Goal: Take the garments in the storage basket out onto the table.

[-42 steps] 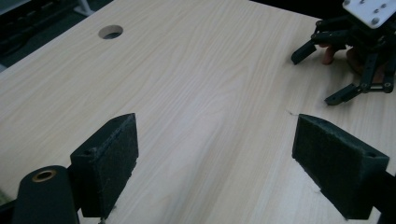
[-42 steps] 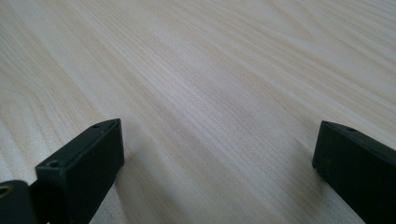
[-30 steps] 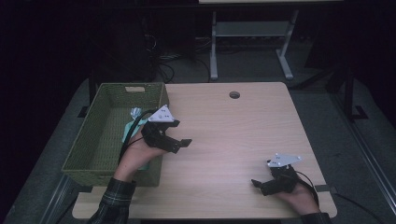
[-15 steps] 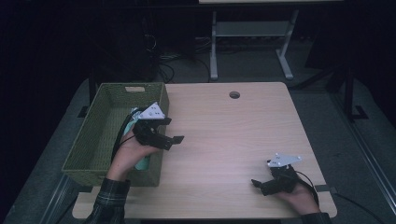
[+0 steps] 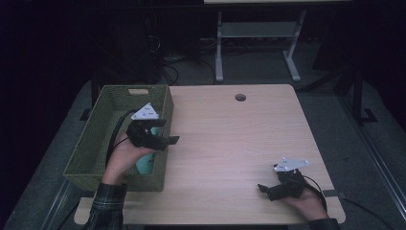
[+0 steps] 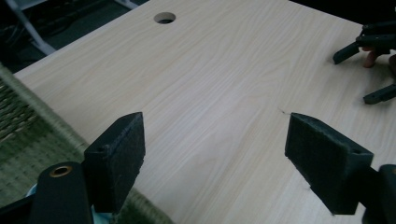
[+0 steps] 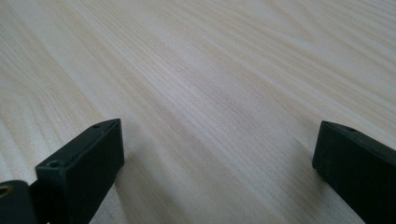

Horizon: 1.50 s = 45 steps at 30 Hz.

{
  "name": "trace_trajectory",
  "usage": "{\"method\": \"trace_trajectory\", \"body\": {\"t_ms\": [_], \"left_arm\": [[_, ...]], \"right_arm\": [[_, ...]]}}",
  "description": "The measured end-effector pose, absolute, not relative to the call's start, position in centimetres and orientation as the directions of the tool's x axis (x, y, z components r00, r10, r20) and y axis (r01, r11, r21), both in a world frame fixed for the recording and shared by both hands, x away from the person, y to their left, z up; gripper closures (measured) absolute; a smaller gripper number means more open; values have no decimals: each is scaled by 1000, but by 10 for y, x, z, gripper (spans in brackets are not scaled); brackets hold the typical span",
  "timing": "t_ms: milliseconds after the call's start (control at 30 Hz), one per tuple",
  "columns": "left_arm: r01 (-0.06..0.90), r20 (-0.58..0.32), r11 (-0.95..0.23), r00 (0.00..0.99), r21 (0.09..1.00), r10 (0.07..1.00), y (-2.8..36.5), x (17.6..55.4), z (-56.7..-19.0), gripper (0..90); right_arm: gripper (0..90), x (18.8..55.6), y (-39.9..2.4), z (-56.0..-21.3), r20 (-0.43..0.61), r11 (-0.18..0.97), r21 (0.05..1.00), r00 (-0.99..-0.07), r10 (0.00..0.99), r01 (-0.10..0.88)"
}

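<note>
Black jaws of the left gripper (image 5: 160, 136) gape wide, holding nothing, above a pale bottle (image 5: 145, 163) lying twelve-to-six in the basket (image 5: 91, 143).

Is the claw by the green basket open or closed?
Open. The left gripper has its two black jaws set wide apart, with bare table showing between them.

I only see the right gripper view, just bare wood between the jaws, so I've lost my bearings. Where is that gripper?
Observer: The right gripper sits near the table's front right corner, jaws open.
Operator: And the left one?
Observer: The left gripper hangs over the green basket's right rim, jaws open and empty.
Operator: Anything in the basket?
Observer: A pale teal object lies inside, under the left hand.
</note>
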State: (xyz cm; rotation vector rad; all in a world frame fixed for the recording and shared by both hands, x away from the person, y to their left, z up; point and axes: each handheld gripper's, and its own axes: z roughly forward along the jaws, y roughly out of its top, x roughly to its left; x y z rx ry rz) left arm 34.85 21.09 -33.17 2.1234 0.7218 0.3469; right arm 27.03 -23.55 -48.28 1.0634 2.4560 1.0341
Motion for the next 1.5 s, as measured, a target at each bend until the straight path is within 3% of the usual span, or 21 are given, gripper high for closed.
{"method": "trace_trajectory", "body": {"t_ms": [767, 1500], "left_arm": [[442, 16, -456, 705, 773, 709, 259, 358, -338, 231], [520, 21, -459, 644, 720, 765, 272, 376, -372, 232]], "right_arm": [[17, 270, -235, -483, 34, 474, 705, -692, 721, 528], [17, 270, -235, -483, 34, 474, 705, -692, 721, 528]]}}
